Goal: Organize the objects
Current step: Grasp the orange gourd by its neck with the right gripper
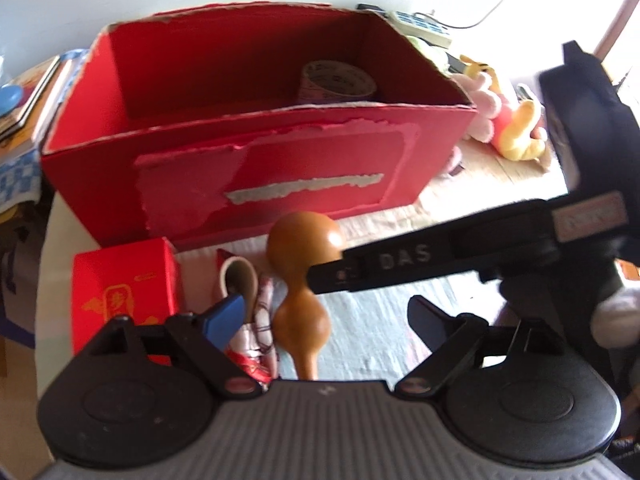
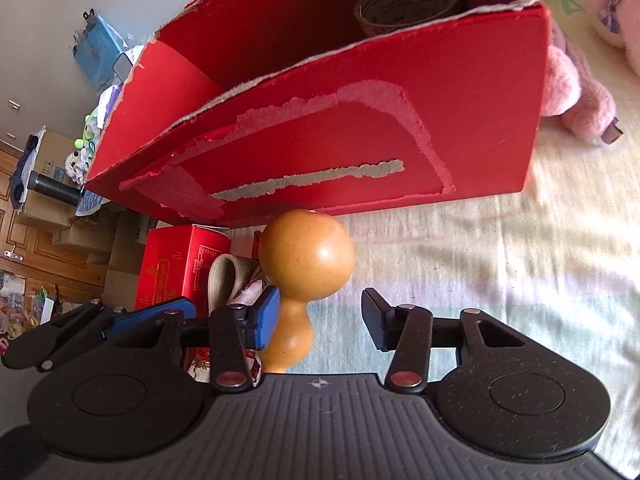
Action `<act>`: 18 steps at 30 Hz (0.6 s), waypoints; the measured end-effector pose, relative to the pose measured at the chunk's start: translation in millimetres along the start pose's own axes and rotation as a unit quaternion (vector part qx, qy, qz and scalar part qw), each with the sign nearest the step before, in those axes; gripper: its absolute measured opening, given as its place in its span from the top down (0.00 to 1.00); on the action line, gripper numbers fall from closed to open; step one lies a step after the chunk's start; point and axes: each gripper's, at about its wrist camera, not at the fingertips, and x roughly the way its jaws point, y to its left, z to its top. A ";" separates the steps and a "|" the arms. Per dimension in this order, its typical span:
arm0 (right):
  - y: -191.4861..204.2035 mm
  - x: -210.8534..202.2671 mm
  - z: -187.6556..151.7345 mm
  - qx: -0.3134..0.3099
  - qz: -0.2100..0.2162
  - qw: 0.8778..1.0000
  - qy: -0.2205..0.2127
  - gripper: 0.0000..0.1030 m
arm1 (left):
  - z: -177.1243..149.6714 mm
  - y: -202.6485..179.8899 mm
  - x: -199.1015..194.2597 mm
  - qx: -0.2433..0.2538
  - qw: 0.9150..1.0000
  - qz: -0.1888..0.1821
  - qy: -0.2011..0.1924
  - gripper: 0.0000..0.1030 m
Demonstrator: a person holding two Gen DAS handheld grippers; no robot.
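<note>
A brown wooden gourd (image 1: 300,312) (image 2: 306,260) stands upright on the pale cloth, just in front of a big open red box (image 1: 256,168) (image 2: 400,128). A tape roll (image 1: 336,82) (image 2: 404,6) lies inside the box. My right gripper (image 2: 320,320) is open around the gourd's narrow neck; its blue pad is at the neck and the black pad stands clear. In the left wrist view it reaches in from the right as a black bar (image 1: 400,260). My left gripper (image 1: 326,318) is wide open, with the gourd's lower bulb between its fingers, untouched.
A small red carton (image 1: 124,292) (image 2: 176,264), a cup (image 1: 240,280) (image 2: 224,280) and a patterned cloth (image 1: 262,320) crowd the gourd's left side. Pink and yellow plush toys (image 1: 516,128) (image 2: 568,92) lie right of the box. A calculator (image 1: 420,24) sits behind it.
</note>
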 end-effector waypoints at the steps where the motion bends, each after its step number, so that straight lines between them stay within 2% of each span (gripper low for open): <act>1: -0.4 1.6 0.3 0.001 0.003 1.000 0.002 0.53 | -0.3 0.1 0.8 0.003 1.000 -0.005 0.000 0.14; 5: -3.2 6.1 1.7 0.009 0.022 1.000 0.010 0.53 | -0.9 2.2 6.7 0.011 1.000 -0.024 0.005 0.17; 16: -5.9 17.6 3.4 -0.005 0.043 0.999 0.015 0.53 | 3.0 10.9 31.3 0.008 0.999 -0.042 0.030 0.24; 18: -9.0 15.3 3.3 -0.005 0.049 0.999 0.018 0.53 | 3.9 11.7 32.7 0.008 0.999 -0.044 0.030 0.23</act>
